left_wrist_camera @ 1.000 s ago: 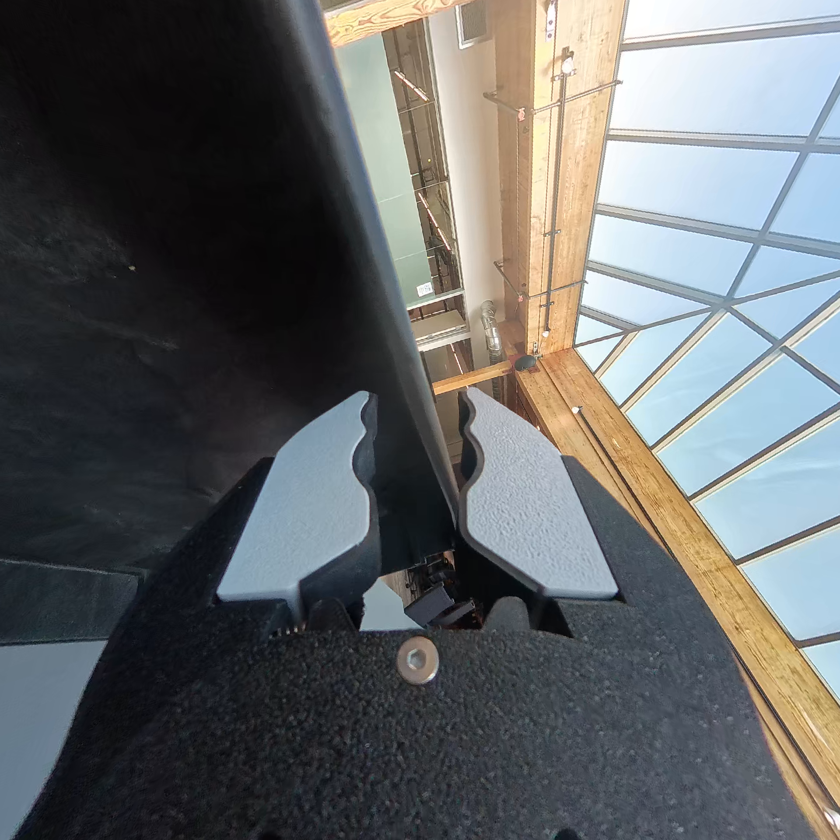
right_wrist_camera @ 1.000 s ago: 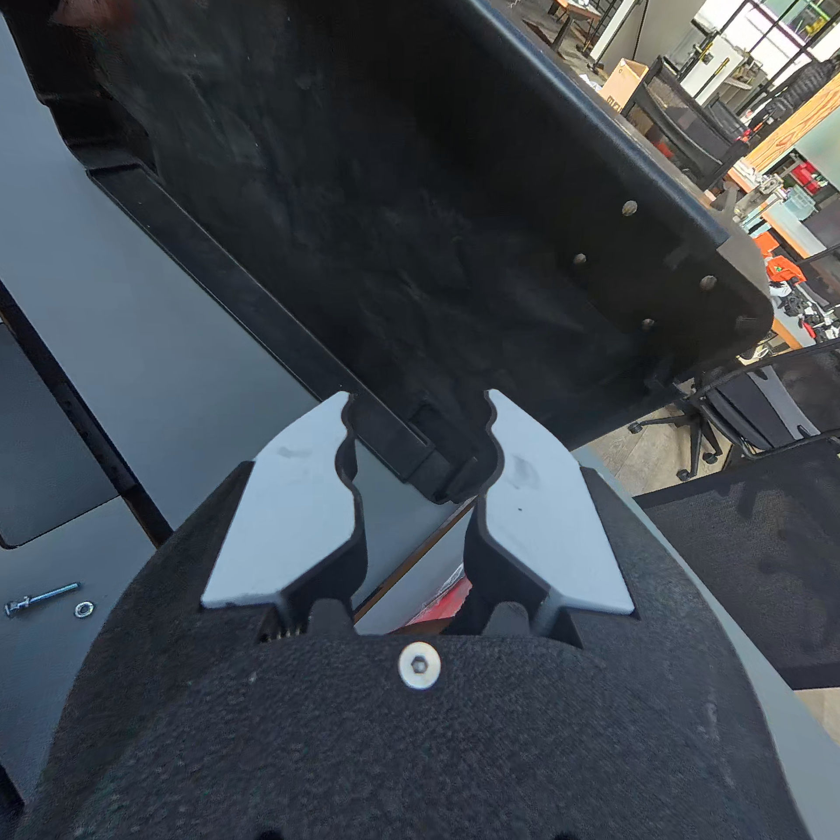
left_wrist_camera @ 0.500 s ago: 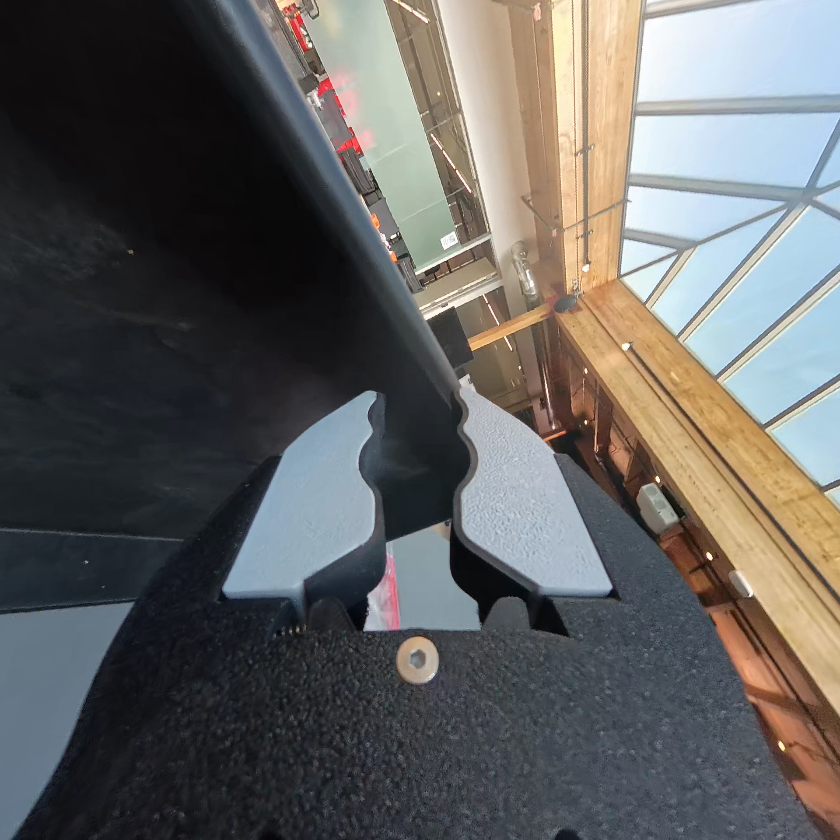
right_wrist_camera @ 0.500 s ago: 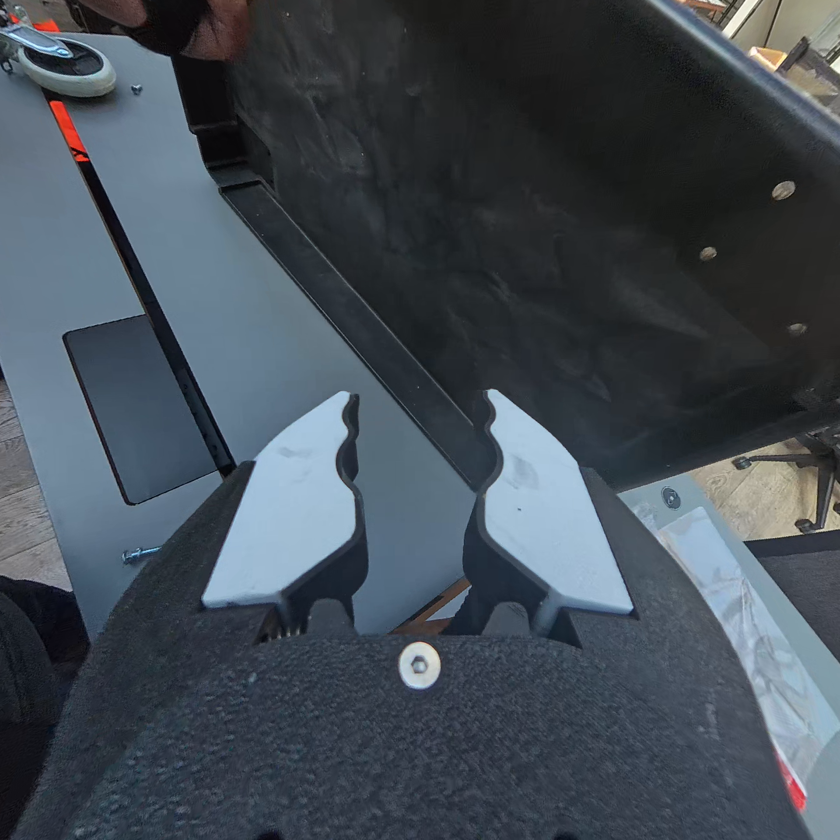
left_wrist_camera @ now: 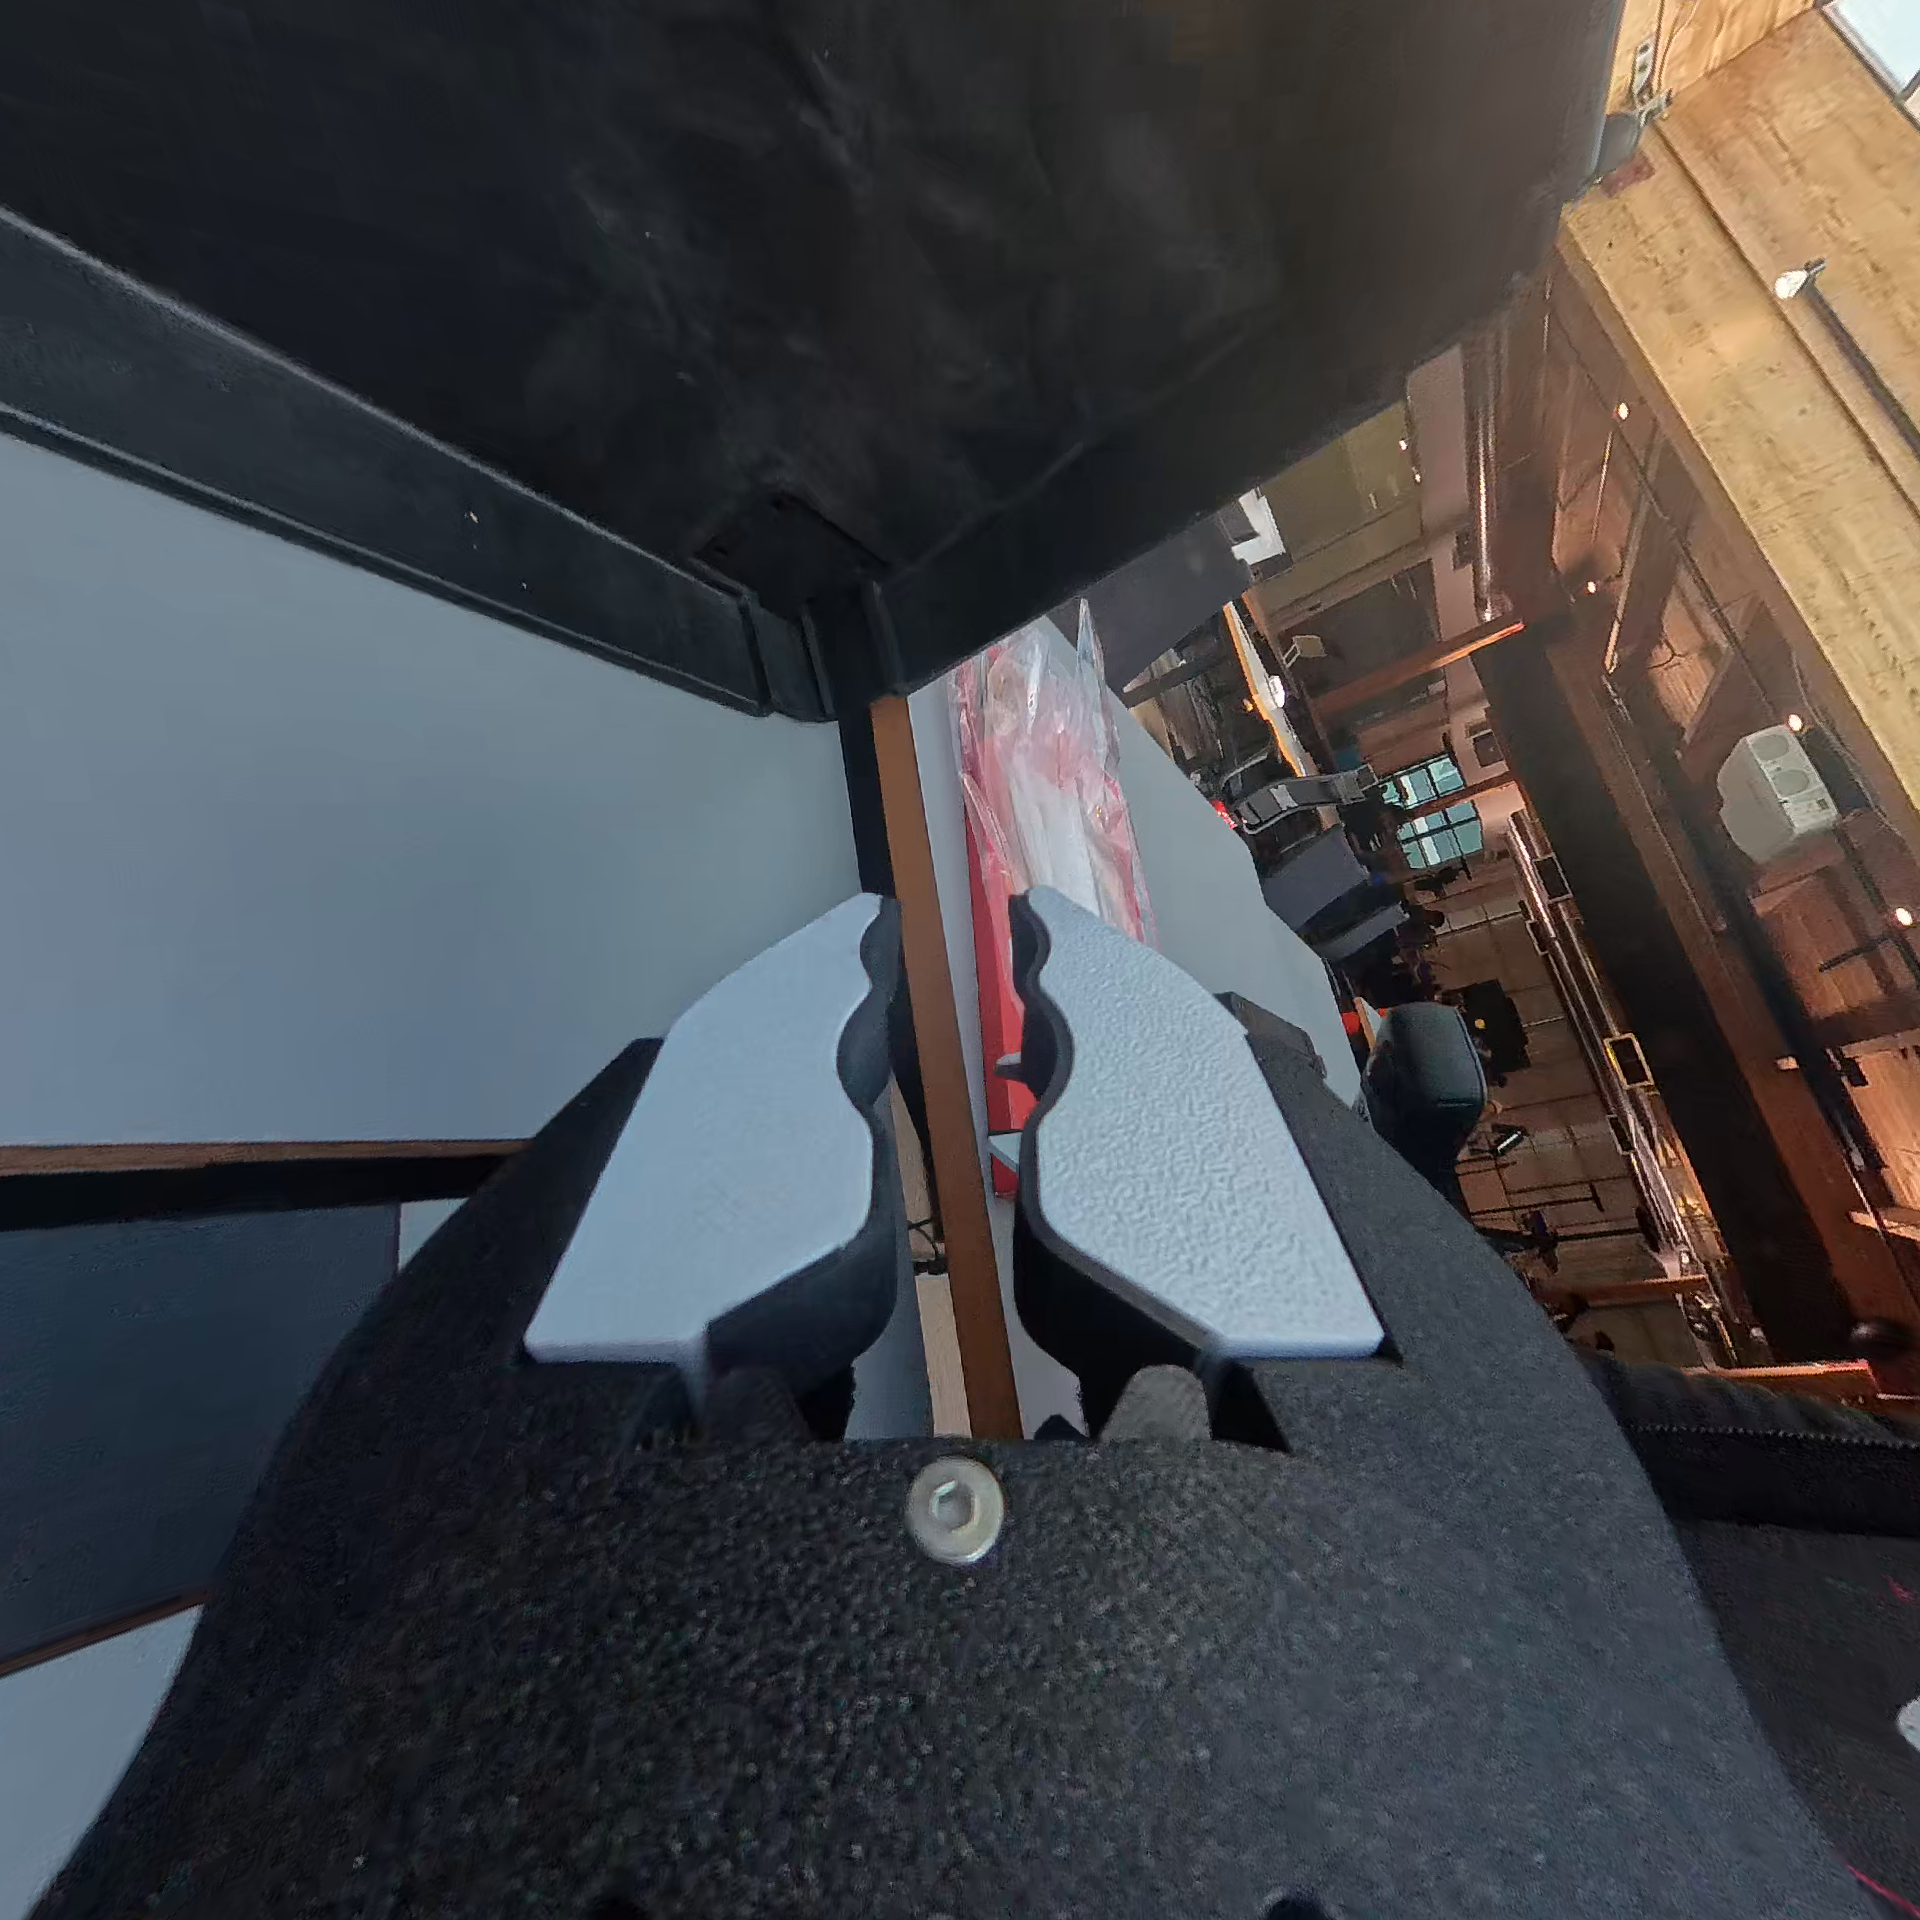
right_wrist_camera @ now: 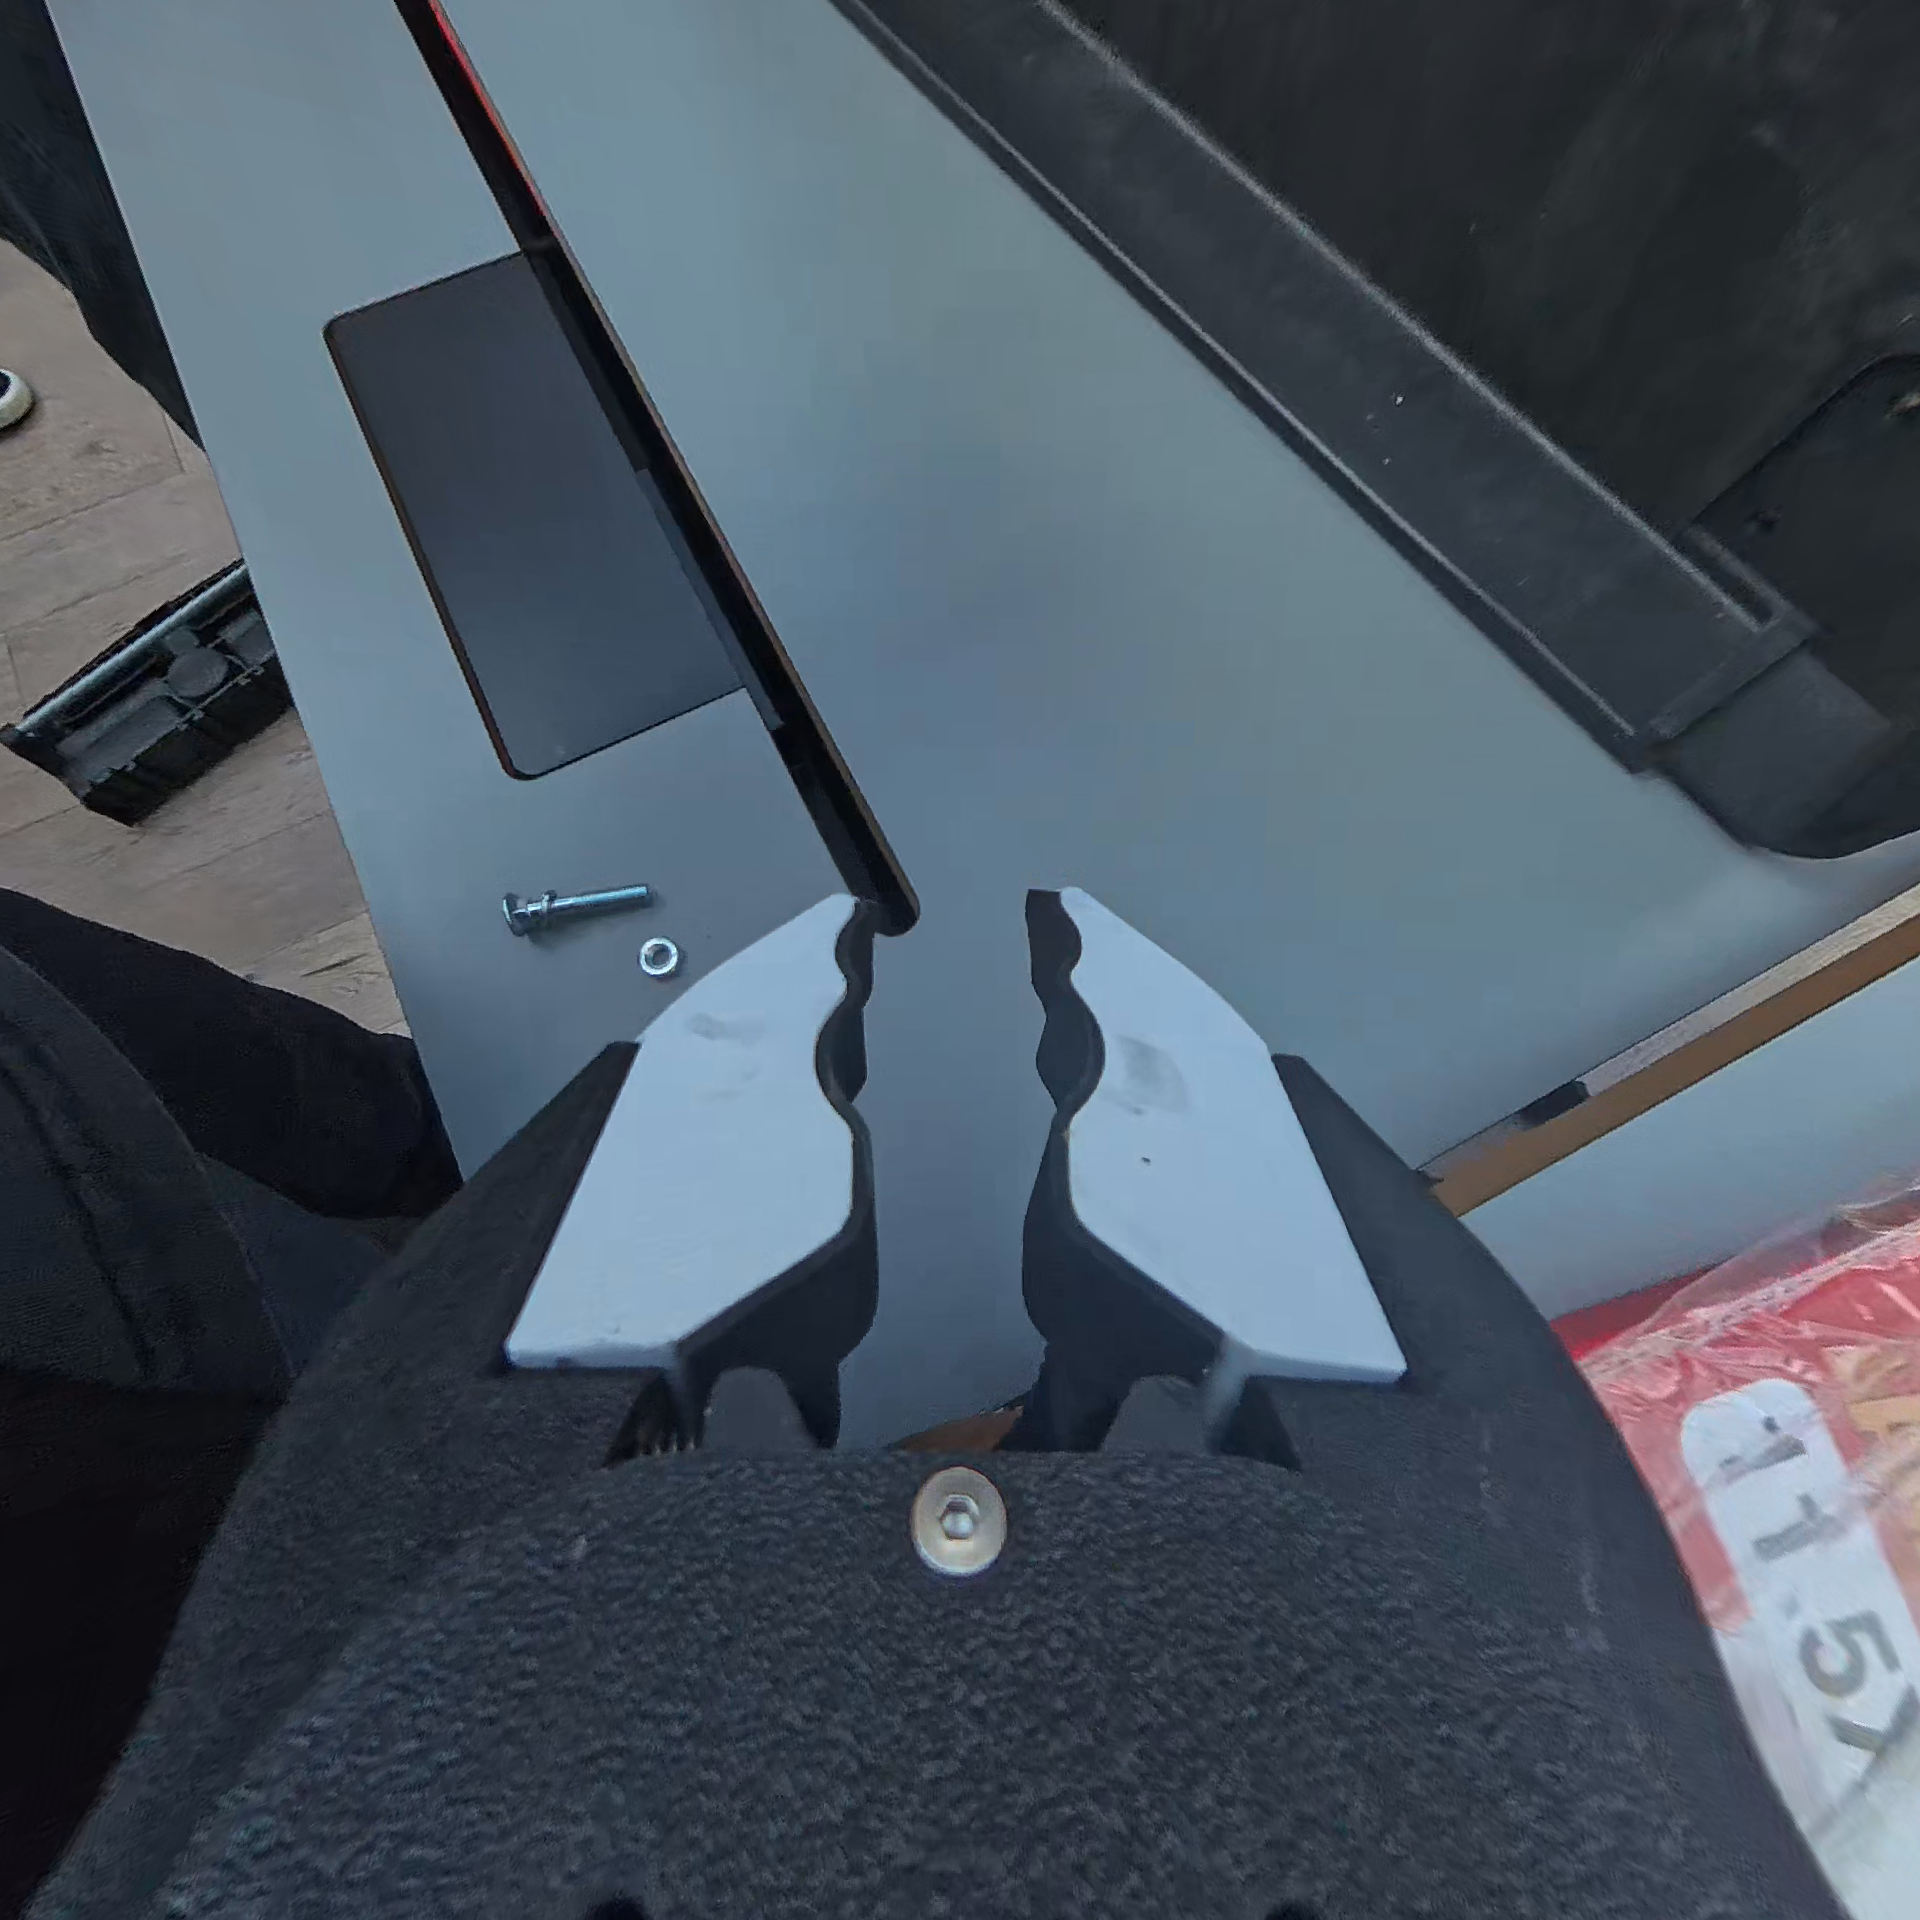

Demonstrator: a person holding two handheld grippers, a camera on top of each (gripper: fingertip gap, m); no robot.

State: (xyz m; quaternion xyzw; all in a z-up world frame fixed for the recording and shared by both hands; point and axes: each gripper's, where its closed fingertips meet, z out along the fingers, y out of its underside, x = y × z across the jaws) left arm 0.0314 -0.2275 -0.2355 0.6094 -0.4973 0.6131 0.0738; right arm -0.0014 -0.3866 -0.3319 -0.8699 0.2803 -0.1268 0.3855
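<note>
A large black felt-covered panel with a raised black rim lies on the grey table and fills the top of the left wrist view. My left gripper is open and empty, a little back from the panel's corner, over a brown table edge. In the right wrist view the same panel sits at the upper right. My right gripper is open and empty, low over the grey table. A bolt and a washer lie just left of its left finger.
A red and clear plastic packet lies past the brown edge; it also shows at the lower right of the right wrist view. A black rectangular inset and a slot sit in the table. A black part lies on the wooden floor. The grippers' ends are close to 20 cm from one another. My left tips are about 25 cm from the washer, my right tips only 15 cm. From either gripper's tips it is about 30 cm to the large black felt-covered panel.
Both grippers have let go of the black panel's edge and drawn back. The panel has come down from tilted up to lying on the table.
</note>
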